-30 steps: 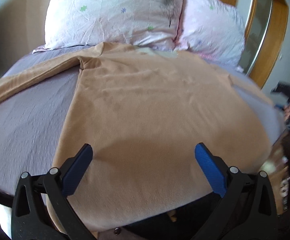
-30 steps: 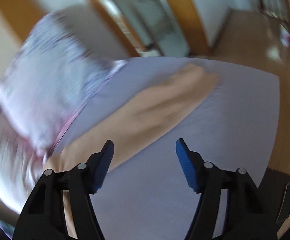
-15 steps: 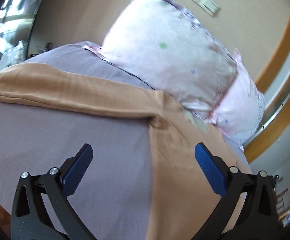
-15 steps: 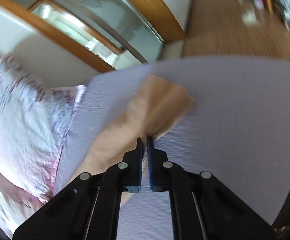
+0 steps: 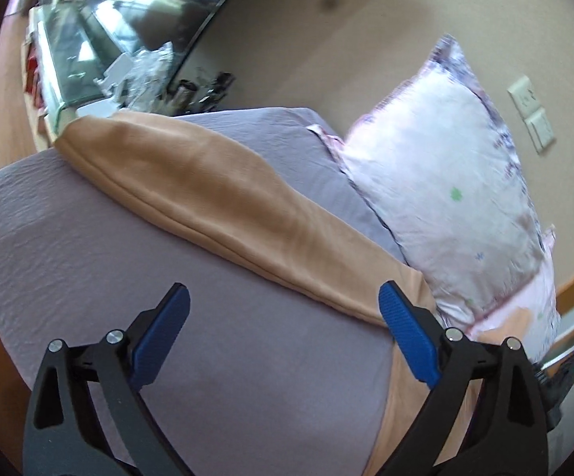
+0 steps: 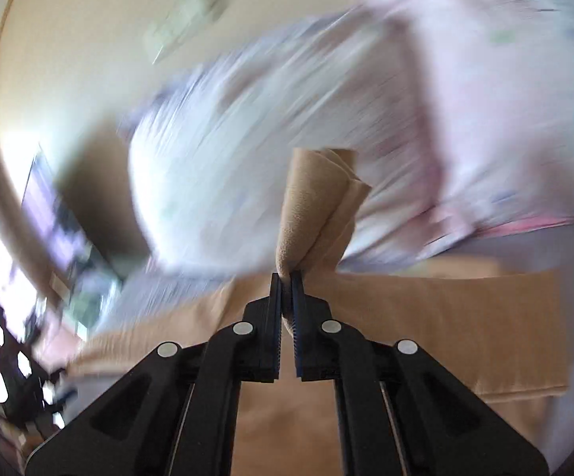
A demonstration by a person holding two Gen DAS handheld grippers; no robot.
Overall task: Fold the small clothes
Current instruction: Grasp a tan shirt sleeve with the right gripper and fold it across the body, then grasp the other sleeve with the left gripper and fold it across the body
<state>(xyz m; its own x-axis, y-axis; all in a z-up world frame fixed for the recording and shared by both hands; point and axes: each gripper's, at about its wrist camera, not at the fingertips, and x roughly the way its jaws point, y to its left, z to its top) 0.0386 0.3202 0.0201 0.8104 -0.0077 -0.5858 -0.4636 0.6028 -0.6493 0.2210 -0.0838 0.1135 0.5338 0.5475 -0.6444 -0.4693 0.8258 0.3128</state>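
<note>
A tan long-sleeved shirt lies on a grey-purple bed. In the left wrist view its left sleeve stretches flat across the sheet toward the bed's far edge. My left gripper is open and empty, hovering over bare sheet just short of the sleeve. In the right wrist view my right gripper is shut on the cuff of the other sleeve, held up above the shirt body. That view is blurred by motion.
Two pale pink floral pillows stand at the head of the bed against a beige wall. A glass-topped table with clutter stands beyond the bed's far edge. The bedsheet lies under my left gripper.
My left gripper has swung left from over the shirt body to the left sleeve, staying open. My right gripper shut on the right sleeve cuff and lifted it over the shirt.
</note>
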